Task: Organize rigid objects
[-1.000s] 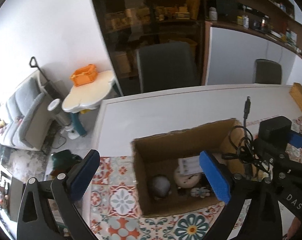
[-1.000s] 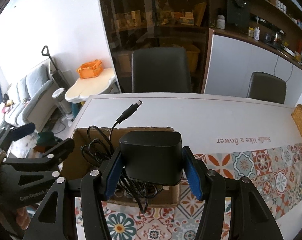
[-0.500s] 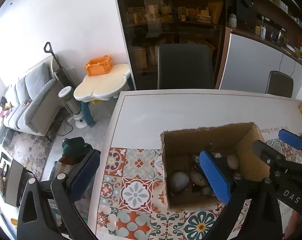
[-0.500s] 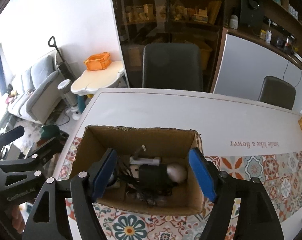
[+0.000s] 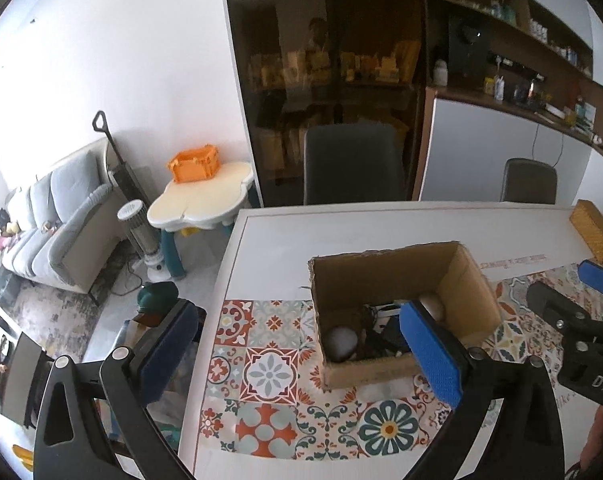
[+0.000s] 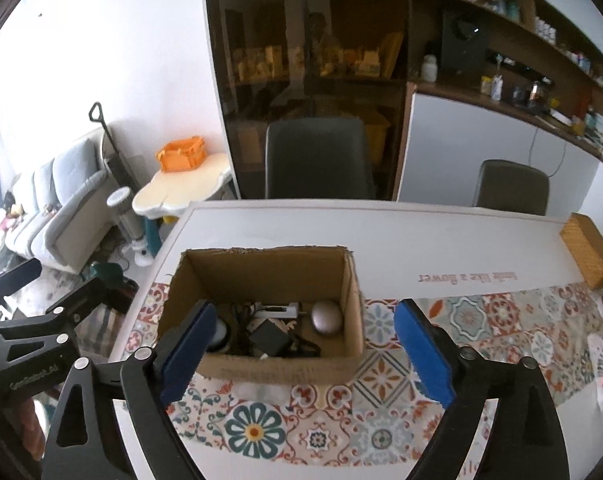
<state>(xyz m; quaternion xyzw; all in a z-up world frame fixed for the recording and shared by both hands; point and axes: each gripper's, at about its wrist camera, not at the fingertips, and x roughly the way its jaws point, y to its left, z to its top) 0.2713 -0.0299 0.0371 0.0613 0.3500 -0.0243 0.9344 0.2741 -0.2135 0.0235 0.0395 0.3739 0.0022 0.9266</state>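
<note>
The cardboard box (image 6: 261, 312) stands near the tabletop (image 6: 421, 240) left edge, black adapter (image 6: 269, 338) inside. The right hand-held gripper (image 6: 301, 356) – nearer, directly above the box's near wall – is opening, nothing between its jaws. The left hand-held gripper (image 5: 297, 356) gapes empty beside the box's left wall.

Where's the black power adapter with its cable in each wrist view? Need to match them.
Left wrist: black power adapter lies inside the open brown cardboard box, right of centre, partly hidden behind the blue pad of the tool.
Right wrist: adapter lies low centre in the box, left of a grey rounded object.
Shared landmark: orange plastic crate on the cream side table.
</note>
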